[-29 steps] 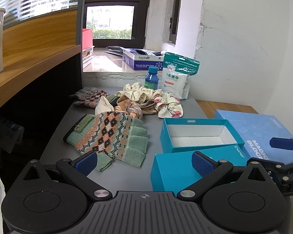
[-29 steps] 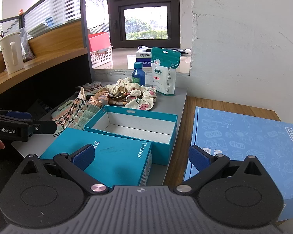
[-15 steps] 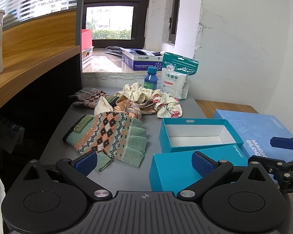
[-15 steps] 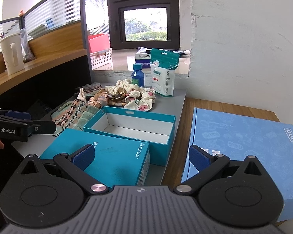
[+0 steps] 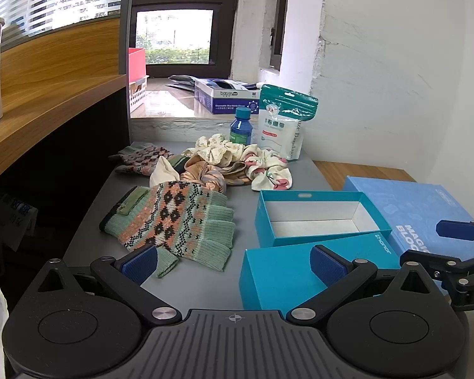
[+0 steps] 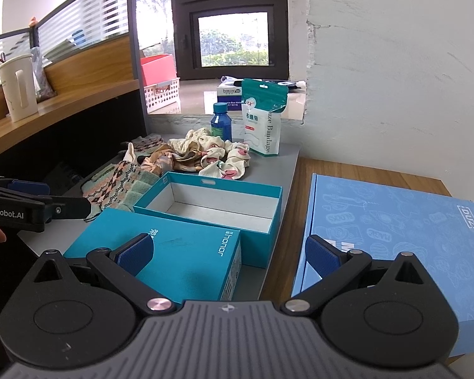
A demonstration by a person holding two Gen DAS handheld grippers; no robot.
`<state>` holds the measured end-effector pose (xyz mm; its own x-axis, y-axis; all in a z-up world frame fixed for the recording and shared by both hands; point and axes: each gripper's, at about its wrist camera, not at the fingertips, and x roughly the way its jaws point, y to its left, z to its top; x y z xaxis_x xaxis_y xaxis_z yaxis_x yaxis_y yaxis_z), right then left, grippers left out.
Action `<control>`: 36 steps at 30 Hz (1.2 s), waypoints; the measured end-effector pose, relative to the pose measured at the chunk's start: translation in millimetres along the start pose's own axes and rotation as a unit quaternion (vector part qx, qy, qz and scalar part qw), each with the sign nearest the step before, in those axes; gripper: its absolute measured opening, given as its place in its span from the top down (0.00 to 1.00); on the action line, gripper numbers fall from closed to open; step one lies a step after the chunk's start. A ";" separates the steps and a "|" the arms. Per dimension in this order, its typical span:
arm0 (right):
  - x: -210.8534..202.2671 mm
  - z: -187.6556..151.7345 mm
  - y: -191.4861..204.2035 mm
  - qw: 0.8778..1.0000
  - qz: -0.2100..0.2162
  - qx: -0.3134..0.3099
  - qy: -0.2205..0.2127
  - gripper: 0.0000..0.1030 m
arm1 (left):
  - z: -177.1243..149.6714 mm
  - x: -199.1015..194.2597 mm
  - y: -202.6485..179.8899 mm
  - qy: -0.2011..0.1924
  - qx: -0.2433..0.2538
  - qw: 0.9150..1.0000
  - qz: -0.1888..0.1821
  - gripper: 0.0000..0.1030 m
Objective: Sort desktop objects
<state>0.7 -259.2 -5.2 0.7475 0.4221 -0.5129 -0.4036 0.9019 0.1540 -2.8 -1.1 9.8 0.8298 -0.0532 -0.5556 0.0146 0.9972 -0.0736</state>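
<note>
A patterned knit glove (image 5: 173, 218) lies on the grey desk (image 5: 199, 284), a second glove (image 5: 142, 158) behind it. Several scrunchies (image 5: 237, 161) are heaped in the middle. An open teal box (image 5: 319, 218) stands right of the glove, its teal lid (image 5: 278, 278) in front; both show in the right wrist view, the box (image 6: 211, 202) and the lid (image 6: 186, 252). A blue bottle (image 5: 240, 126) and a bandage pouch (image 5: 281, 126) stand at the back. My left gripper (image 5: 233, 262) is open and empty, just before the glove. My right gripper (image 6: 227, 249) is open and empty over the lid's right end.
A large blue flat box (image 6: 395, 237) lies on the wooden surface at the right. A glove box (image 5: 224, 96) sits on the windowsill. A wooden shelf (image 5: 47, 94) with a white cup (image 6: 19, 88) runs along the left. A white wall stands to the right.
Both grippers have drawn back very slightly; the objects sit a touch farther off. Nothing was grasped or moved.
</note>
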 end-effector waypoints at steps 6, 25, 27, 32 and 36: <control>1.5 -2.0 3.6 1.000 -0.001 -0.001 -0.001 0.00 | 0.7 2.9 -2.7 0.002 0.003 1.000 -0.001 0.00; 3.5 -1.4 1.0 1.000 -0.001 0.004 0.001 0.00 | -1.8 3.6 -3.1 0.005 0.005 1.000 0.001 0.00; 4.1 -1.0 0.2 1.000 -0.001 0.005 0.001 0.00 | -2.1 3.3 -3.1 0.006 0.005 1.000 0.002 0.00; 4.6 -1.1 0.8 1.000 0.000 0.004 0.003 0.00 | -3.0 3.0 -2.8 0.005 0.004 1.000 0.002 0.00; 4.0 -1.1 1.1 1.000 0.000 0.003 0.002 0.00 | -3.4 2.6 -2.5 0.005 0.005 1.000 0.001 0.00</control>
<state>2.7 -256.6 -8.1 0.7459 0.4209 -0.5163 -0.3996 0.9028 0.1588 -2.6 -3.8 5.8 0.8238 -0.0523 -0.5645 0.0192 0.9977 -0.0645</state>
